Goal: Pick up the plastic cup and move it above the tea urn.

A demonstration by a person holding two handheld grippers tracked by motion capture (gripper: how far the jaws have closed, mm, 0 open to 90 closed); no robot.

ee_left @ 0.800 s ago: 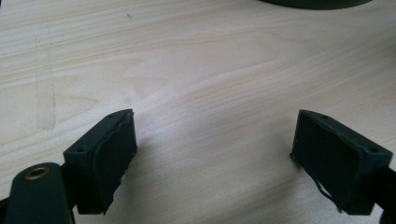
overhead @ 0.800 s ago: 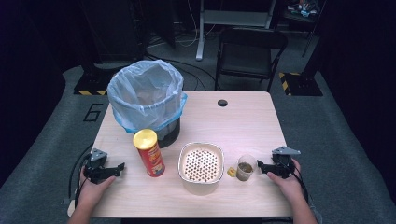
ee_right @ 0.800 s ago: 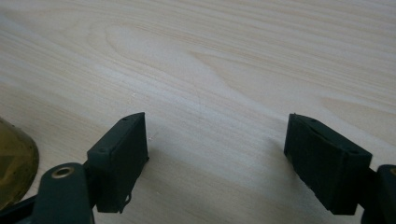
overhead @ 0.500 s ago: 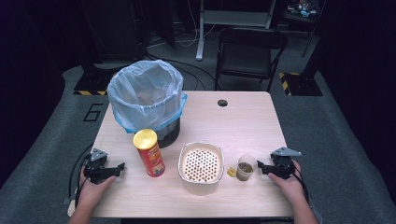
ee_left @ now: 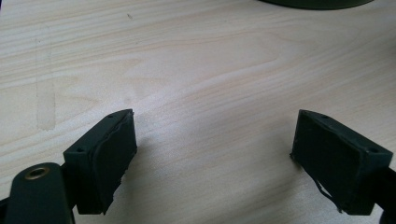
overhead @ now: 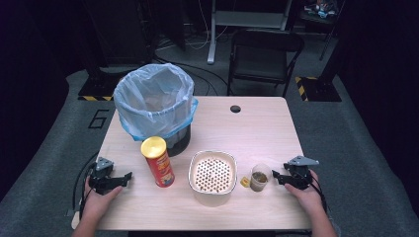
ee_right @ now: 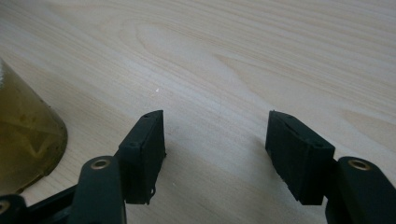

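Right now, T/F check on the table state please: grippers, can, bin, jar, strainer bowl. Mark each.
1. Both grippers are open and empty. True: the left gripper and the right gripper each show bare table between their jaws.
2. The red chip can lies on its side. False: it stands upright, yellow lid on top.
3. The bin is lined with a plastic bag. True.
4. The small jar sits left of the can. False: it stands right of the perforated white bowl, near the right gripper.
5. The right gripper is clamped on the jar. False: the jar stands apart, beside its jaws.
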